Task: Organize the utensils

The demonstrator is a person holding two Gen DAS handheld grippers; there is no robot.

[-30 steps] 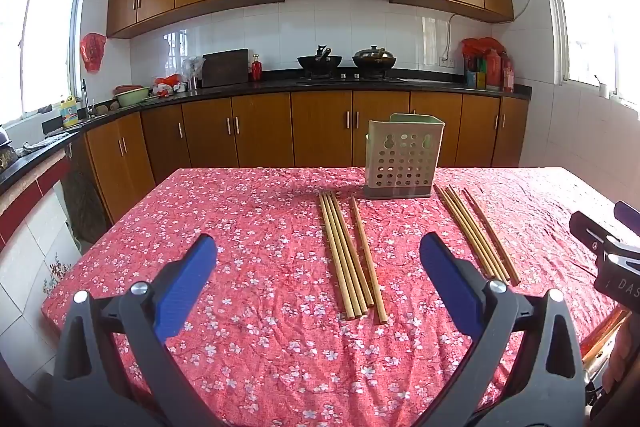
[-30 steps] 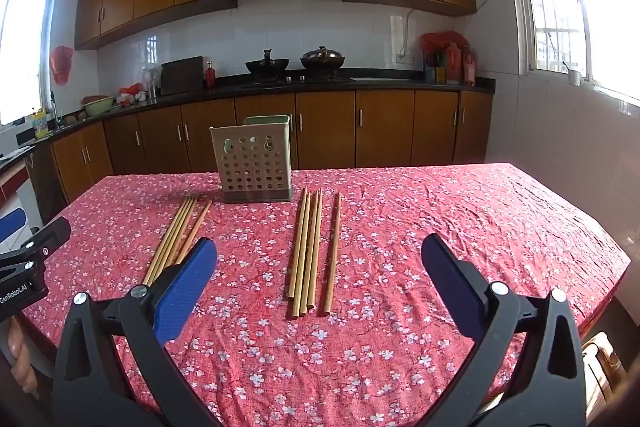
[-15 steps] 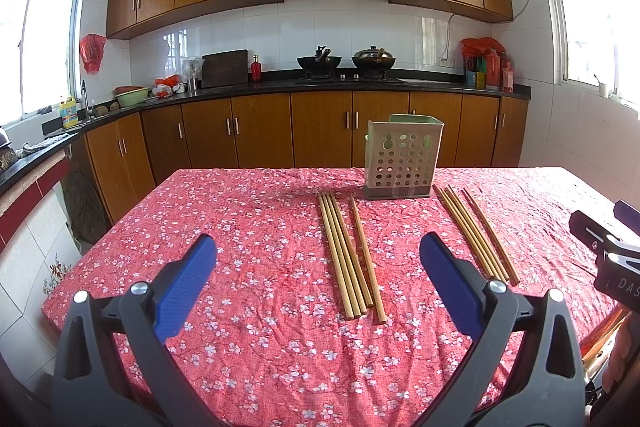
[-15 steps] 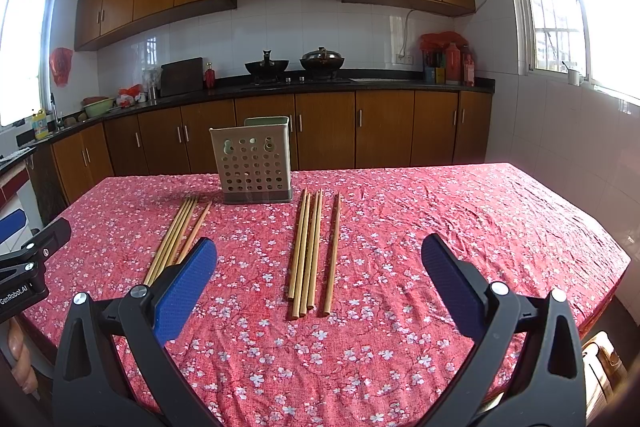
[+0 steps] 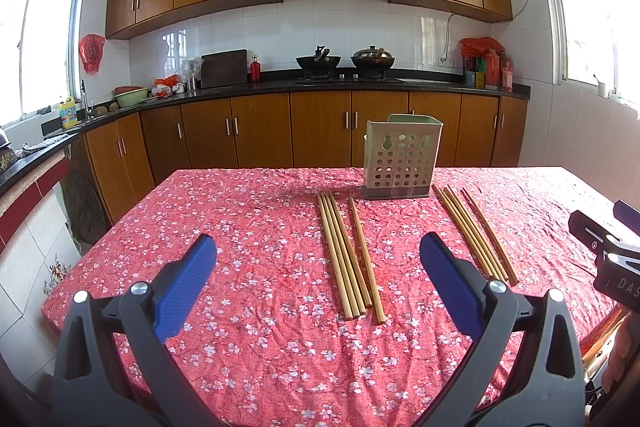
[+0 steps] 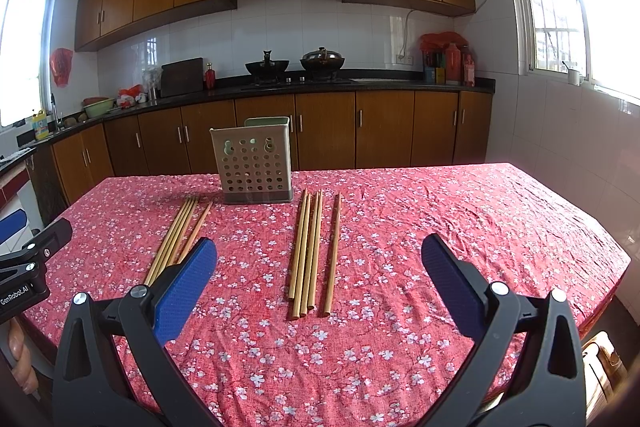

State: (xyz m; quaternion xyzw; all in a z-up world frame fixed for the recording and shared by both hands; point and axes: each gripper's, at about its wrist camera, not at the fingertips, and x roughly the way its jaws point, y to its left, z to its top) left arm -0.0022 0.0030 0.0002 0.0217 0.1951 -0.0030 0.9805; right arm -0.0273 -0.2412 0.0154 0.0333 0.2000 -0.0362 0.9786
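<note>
A pale perforated utensil holder (image 5: pixel 402 161) stands upright at the far middle of the table; it also shows in the right wrist view (image 6: pixel 256 165). Two groups of wooden chopsticks lie flat in front of it: a left group (image 5: pixel 348 255) (image 6: pixel 176 237) and a right group (image 5: pixel 476 231) (image 6: pixel 310 251). My left gripper (image 5: pixel 318 279) is open and empty, above the near table, short of the left group. My right gripper (image 6: pixel 319 281) is open and empty, short of the right group.
The table wears a red floral cloth (image 5: pixel 248 227). Wooden kitchen cabinets and a counter with pots (image 5: pixel 344 61) line the far wall. The other hand-held gripper shows at the right edge (image 5: pixel 612 251) and at the left edge (image 6: pixel 28 263).
</note>
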